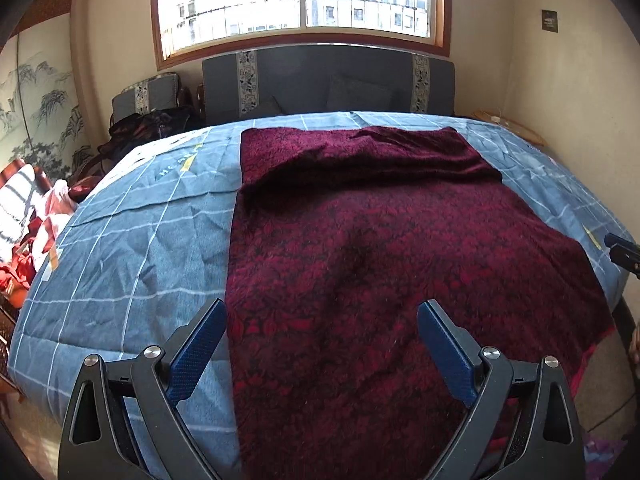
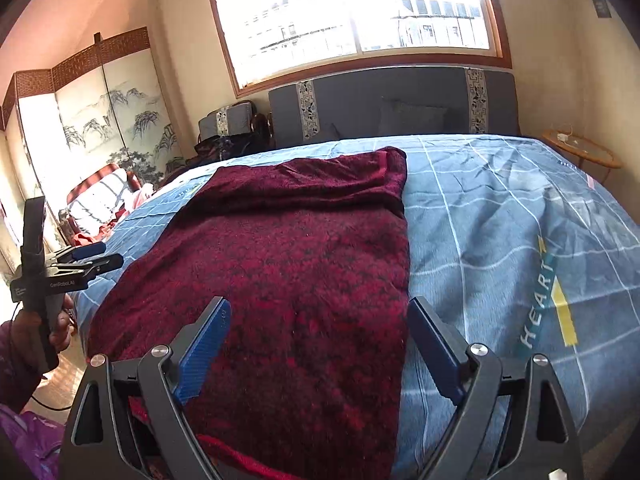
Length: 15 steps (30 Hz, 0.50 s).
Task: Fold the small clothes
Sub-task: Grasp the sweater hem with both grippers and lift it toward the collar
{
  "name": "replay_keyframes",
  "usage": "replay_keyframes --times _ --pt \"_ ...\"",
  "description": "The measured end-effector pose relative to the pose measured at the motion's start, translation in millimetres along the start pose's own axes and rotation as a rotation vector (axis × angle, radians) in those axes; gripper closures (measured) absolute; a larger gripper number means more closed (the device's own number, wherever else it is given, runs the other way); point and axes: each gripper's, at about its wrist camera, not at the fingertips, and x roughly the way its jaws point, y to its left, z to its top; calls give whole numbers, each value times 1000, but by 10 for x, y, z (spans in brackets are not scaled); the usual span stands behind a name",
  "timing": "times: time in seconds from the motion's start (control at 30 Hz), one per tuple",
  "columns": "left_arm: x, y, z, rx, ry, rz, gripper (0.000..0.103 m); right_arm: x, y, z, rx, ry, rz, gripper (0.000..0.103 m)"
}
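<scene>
Two grippers, left gripper (image 1: 322, 322) and right gripper (image 2: 320, 318), gape wide above the red garment (image 1: 380, 260); neither holds anything.

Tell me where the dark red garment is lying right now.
The dark red garment lies spread on the blue checked bedspread, its far end folded back toward the grey headboard under the window.

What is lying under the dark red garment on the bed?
The dark red garment lies on a blue checked bedcover, which shows around it on both sides. The part of the cover directly beneath it is hidden, so anything there cannot be seen.
</scene>
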Motion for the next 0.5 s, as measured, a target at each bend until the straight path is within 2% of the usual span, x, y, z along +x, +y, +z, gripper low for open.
replay_keyframes --times 0.07,0.13,0.2,0.23,0.27,0.3,0.33,0.37,0.4,0.5 --pt "-38 194 -141 -41 60 -48 8 -20 -84 -97 35 22 7 15" --pt "-87 382 -290 -86 89 -96 15 -49 -163 -218 59 36 18 15" --pt "-77 549 -417 -139 147 -127 37 -55 -236 -313 71 47 14 15" --pt "-61 620 -483 -169 182 -161 44 -56 -268 -352 81 53 17 15" --pt "-48 677 -557 -201 212 -198 56 -67 -294 -397 94 57 22 15" --pt "-35 723 -634 -231 237 -226 60 -69 -329 -429 111 61 30 15" --pt "-33 754 -712 -258 250 -247 61 -62 -371 -457 132 65 40 15" --pt "-92 774 -761 -272 215 -259 62 -57 -409 -484 153 70 53 15" --pt "-109 785 -804 -284 217 -281 62 -52 -451 -511 179 72 72 15" --pt "-163 803 -900 -334 212 -358 62 3 -561 -577 262 95 157 15"
